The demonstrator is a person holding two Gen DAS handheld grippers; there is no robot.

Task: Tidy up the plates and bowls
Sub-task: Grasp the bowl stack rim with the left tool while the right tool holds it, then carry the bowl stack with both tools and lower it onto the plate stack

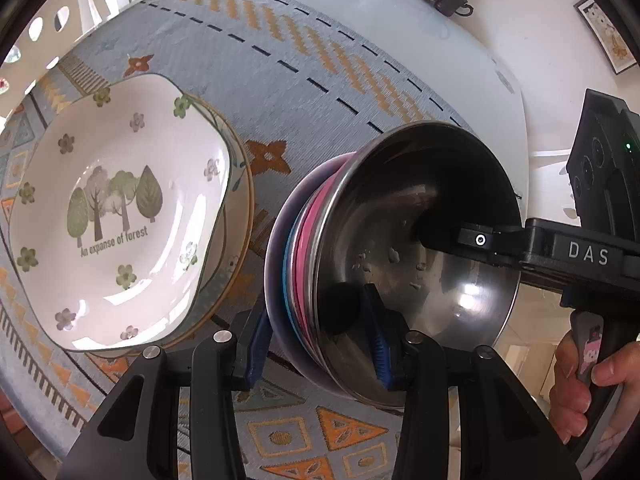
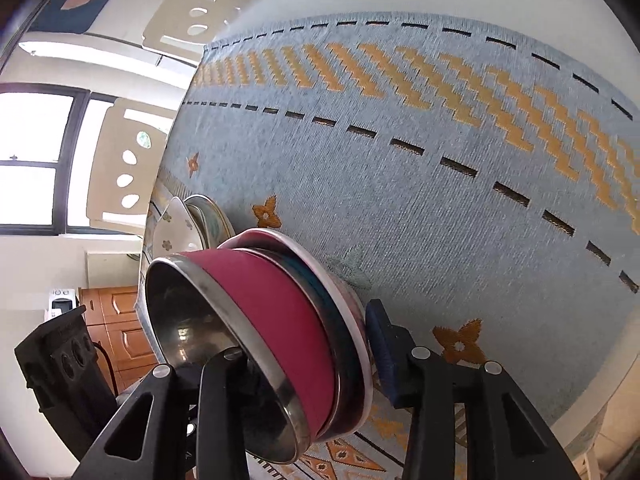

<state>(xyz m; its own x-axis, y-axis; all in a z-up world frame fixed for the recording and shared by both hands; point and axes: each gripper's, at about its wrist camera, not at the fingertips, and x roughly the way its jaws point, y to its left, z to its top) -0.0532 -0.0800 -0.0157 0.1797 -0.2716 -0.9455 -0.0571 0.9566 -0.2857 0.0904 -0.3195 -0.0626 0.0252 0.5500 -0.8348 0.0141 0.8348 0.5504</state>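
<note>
Both the left claw [image 1: 316, 344] and right claw [image 2: 304, 356] pinch the rims of the nested stack of steel-lined coloured bowls [image 1: 400, 240], centre frame: stiff, slick, likely heavy.

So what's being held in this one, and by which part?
The nested bowl stack is held by both grippers: the left gripper and the right gripper each straddle its rim, one finger inside the steel bowl and one outside.

Colours and patterns on the bench

The cloth [image 1: 280, 92] is pale blue with orange zigzags, black dashes and brown-orange flowers. The white plate [image 1: 120, 216] carries green and grey trees and small flowers. The nested bowls [image 2: 280, 340] run steel-grey, magenta, teal and pale pink; the fingers [image 1: 380, 344] have blue pads.
</note>
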